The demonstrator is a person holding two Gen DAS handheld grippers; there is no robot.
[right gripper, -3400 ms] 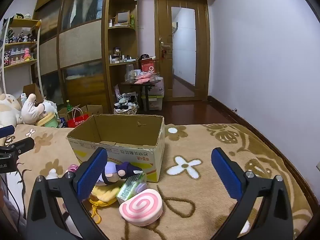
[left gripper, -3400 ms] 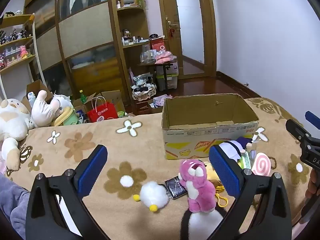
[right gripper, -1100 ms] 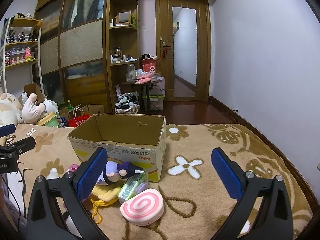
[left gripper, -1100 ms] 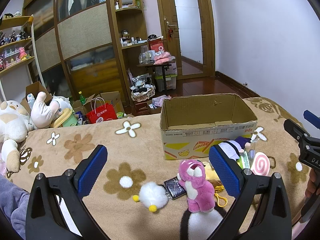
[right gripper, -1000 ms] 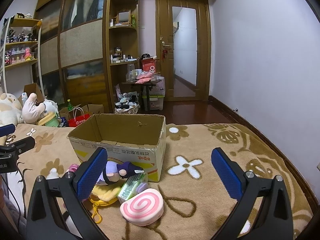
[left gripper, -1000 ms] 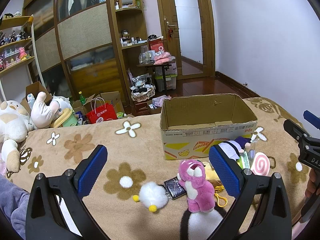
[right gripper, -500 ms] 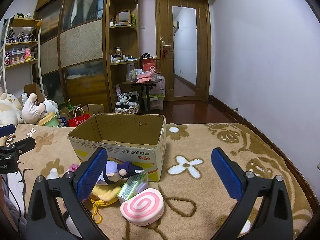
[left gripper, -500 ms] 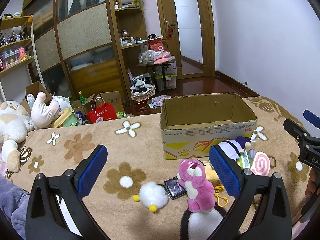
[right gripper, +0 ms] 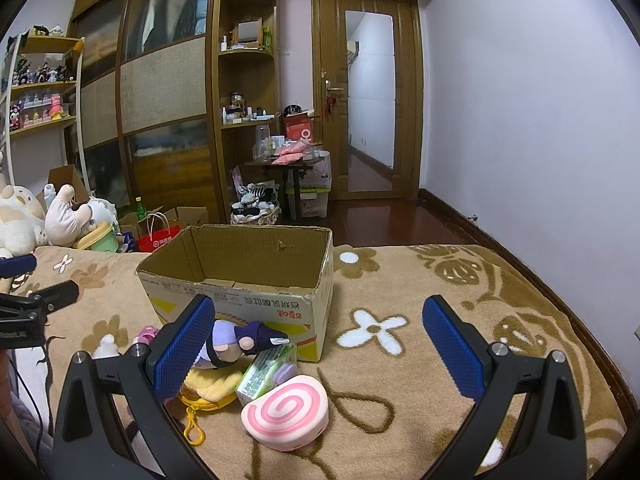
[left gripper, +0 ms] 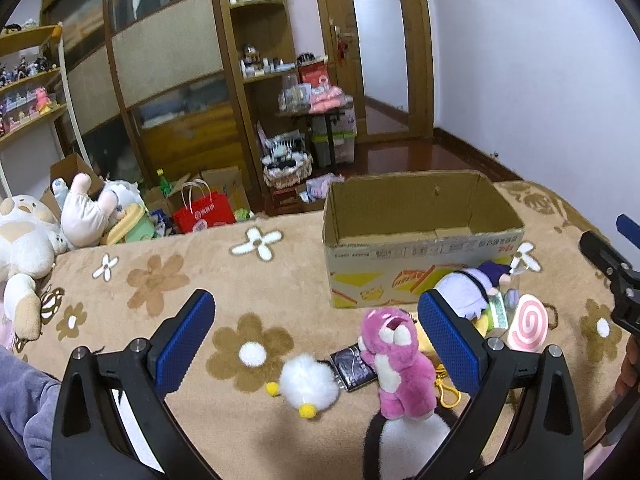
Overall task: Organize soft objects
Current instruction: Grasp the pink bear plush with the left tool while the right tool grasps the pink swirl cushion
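Note:
An open cardboard box [left gripper: 424, 248] [right gripper: 248, 276] stands on the flowered brown blanket [left gripper: 168, 280]. In front of it lie a pink plush bear [left gripper: 396, 360], a white fluffy chick [left gripper: 306, 384], a purple-haired doll [left gripper: 472, 288] [right gripper: 236, 338], a pink swirl cushion [left gripper: 527, 322] [right gripper: 286, 410], a yellow plush with a clip [right gripper: 208, 392] and a green packet [right gripper: 266, 368]. My left gripper [left gripper: 316, 344] hovers open just short of the chick and bear. My right gripper [right gripper: 318, 354] hangs open above the swirl cushion. Both are empty.
Large plush animals [left gripper: 24, 240] pile at the blanket's left end. A small dark packet [left gripper: 352, 366] lies between chick and bear. Beyond the bed are a red bag [left gripper: 204, 216], boxes, wooden cabinets and a door. The other gripper [left gripper: 612, 264] shows at the right edge.
Both views have barely shifted. No object has moved and both grippers stay open.

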